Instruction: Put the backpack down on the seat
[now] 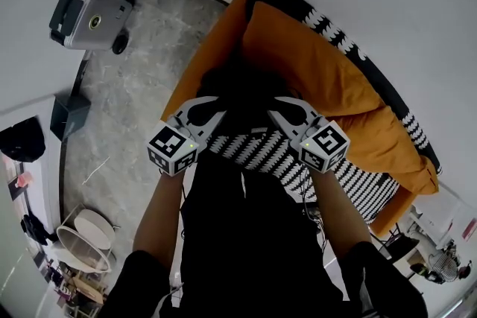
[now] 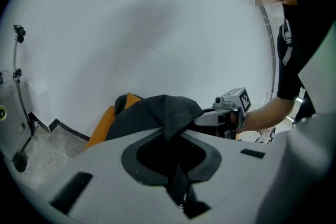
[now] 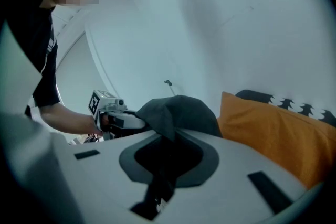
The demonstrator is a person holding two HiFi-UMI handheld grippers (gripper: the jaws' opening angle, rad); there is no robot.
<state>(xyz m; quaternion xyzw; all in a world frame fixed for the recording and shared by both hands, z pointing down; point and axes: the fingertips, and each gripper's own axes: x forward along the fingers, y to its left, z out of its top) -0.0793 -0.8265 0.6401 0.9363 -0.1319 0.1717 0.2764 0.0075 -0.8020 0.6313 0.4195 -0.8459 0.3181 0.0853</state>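
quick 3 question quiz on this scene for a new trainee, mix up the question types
1. True or false: the left claw and the right claw are both shut on the backpack.
2. The big cushion is: A) orange B) green C) blue
3. Fill in: the suitcase stands on the ____.

Key: 1 true; 2 A; 3 floor
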